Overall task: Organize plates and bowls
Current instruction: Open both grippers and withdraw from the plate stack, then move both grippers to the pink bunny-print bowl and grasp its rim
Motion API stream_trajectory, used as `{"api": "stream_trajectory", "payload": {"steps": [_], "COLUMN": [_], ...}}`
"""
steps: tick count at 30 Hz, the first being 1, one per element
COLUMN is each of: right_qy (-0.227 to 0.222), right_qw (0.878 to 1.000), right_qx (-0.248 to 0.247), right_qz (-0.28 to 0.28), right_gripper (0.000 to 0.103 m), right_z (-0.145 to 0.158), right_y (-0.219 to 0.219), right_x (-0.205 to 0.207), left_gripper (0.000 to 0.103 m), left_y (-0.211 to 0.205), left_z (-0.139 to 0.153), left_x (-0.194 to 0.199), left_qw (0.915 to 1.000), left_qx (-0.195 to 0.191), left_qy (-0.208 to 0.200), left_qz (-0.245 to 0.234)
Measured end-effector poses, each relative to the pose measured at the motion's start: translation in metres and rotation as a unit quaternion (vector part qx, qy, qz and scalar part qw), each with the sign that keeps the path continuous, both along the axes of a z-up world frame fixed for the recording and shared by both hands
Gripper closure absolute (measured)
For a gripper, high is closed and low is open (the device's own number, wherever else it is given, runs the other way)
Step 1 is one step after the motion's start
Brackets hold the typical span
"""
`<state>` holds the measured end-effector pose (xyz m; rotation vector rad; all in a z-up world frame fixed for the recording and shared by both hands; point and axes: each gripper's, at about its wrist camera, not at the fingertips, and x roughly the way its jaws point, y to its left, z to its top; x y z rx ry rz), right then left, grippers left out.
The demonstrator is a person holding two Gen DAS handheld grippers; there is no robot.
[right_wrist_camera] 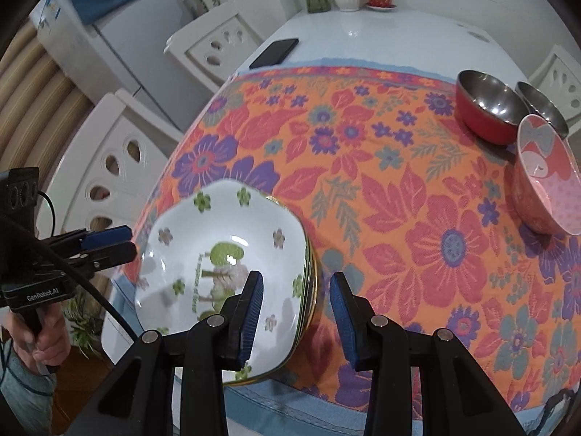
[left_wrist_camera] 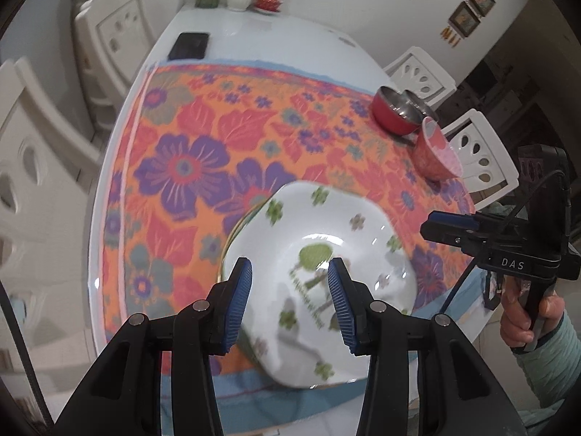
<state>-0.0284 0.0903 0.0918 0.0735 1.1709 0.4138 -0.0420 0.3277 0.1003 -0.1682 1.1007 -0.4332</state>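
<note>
From the left wrist view, the left tool (left_wrist_camera: 289,299) hangs above the stack of white plates (left_wrist_camera: 348,232) with green clover print, its blue pads (left_wrist_camera: 242,301) partly parted and gripping nothing. The stack sits on the floral cloth (left_wrist_camera: 203,138) at the near edge of the worktop (left_wrist_camera: 254,40). Beyond the stack and to its right stand a red bowl with a steel lining (left_wrist_camera: 397,112), a second steel bowl (left_wrist_camera: 421,103) touching it behind, and a pink patterned bowl (left_wrist_camera: 437,152) just in front. A black phone (left_wrist_camera: 189,45) lies past the far edge of the cloth. The right tool (left_wrist_camera: 448,227) shows right of the stack, held by a hand (left_wrist_camera: 526,318).

From the right wrist view, the right tool (right_wrist_camera: 296,318) hovers over the right rim of the stack of white plates (right_wrist_camera: 203,239), jaws partly parted and empty. The red bowl (right_wrist_camera: 486,109), steel bowl (right_wrist_camera: 541,103) and pink patterned bowl (right_wrist_camera: 544,178) cluster well to the stack's right. The left tool (right_wrist_camera: 109,241) is at the stack's left, its state unclear from here.
</note>
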Motion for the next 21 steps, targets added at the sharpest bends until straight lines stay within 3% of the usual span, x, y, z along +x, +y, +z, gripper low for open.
{"api": "stream_trajectory", "payload": {"steps": [10, 13, 17, 21], "right_qy": [-0.024, -0.033, -0.053, -0.069], "right_qw": [0.999, 0.998, 0.996, 0.994], "right_qx": [0.009, 0.01, 0.015, 0.021], "right_qz": [-0.043, -0.054, -0.068, -0.082], "right_gripper": [0.065, 0.062, 0.049, 0.047], "right_z": [0.033, 0.044, 0.06, 0.078], "right_y": [-0.011, -0.012, -0.013, -0.014], "right_x": [0.013, 0.016, 0.019, 0.022], "left_gripper": [0.062, 0.062, 0.06, 0.057], "left_y": [-0.016, -0.017, -0.019, -0.023], "left_z": [0.04, 0.051, 0.067, 0.084], "left_x": [0.03, 0.037, 0.047, 0.06], "left_qw": [0.9984, 0.9976, 0.9959, 0.9938], "left_qx": [-0.001, -0.001, 0.001, -0.001], "left_qy": [-0.046, -0.058, -0.077, -0.095], "left_qz": [-0.033, -0.038, -0.048, -0.059]}}
